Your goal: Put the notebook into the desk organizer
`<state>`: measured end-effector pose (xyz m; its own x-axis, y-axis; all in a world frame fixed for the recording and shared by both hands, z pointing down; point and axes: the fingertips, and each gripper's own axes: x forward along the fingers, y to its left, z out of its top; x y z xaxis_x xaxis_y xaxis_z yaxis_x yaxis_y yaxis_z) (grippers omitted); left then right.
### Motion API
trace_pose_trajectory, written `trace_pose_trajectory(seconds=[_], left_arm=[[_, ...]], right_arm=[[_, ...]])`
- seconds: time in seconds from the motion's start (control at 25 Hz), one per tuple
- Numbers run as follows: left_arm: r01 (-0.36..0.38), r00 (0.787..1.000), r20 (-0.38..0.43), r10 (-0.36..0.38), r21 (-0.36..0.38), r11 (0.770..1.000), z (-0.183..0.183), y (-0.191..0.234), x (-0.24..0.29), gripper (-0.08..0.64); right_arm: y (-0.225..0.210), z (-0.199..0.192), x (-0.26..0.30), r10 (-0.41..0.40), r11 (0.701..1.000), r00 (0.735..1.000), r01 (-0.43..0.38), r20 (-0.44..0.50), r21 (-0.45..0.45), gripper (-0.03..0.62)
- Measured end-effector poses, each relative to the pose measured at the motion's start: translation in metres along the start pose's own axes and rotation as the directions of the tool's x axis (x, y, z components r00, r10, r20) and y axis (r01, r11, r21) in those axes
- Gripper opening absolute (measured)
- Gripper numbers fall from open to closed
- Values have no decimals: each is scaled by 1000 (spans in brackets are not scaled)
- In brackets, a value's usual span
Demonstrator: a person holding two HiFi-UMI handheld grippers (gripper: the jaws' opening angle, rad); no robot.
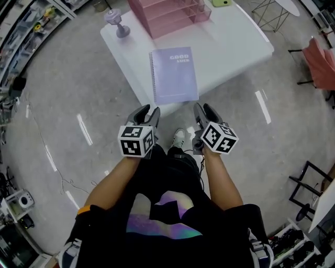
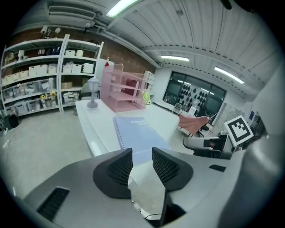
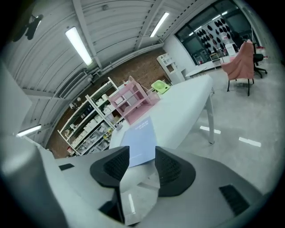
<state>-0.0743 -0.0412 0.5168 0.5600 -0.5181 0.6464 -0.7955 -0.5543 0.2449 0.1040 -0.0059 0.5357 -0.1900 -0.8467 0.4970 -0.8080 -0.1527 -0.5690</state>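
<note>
Flatly, rectangular spiral-bound notebook (image 1: 174, 75) on smooth table (image 1: 235, 47).

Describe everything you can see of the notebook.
The notebook has a pale lavender cover, seemingly card, with white lettering at its top and a spiral binding along its left edge. It is closed and lies flat, cover up, on the white table, at its near edge, before the pink desk organizer. Only the table touches it.

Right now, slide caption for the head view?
Left tool and right tool, both open, hover by the notebook; pink desk organizer beyond.
</note>
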Motion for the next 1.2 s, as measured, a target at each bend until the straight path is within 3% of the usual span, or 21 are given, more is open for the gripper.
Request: trace_pose_trajectory(seconds=[0.36, 0.6, 0.92, 1.2], left_arm=[[48, 995, -75, -59, -143, 988, -13, 23, 46, 173], [80, 989, -111, -98, -157, 984, -14, 29, 68, 175], [112, 979, -153, -135, -145, 983, -17, 35, 82, 175], [127, 974, -168, -151, -143, 982, -17, 37, 87, 175]], right_arm=[[-25, -8, 44, 25, 985, 998, -15, -56, 170, 242], [-33, -16, 69, 13, 969, 995, 12, -101, 246, 262], [-38, -24, 87, 22, 926, 995, 18, -102, 377, 264], [-37, -23, 87, -26, 916, 989, 83, -149, 392, 141]])
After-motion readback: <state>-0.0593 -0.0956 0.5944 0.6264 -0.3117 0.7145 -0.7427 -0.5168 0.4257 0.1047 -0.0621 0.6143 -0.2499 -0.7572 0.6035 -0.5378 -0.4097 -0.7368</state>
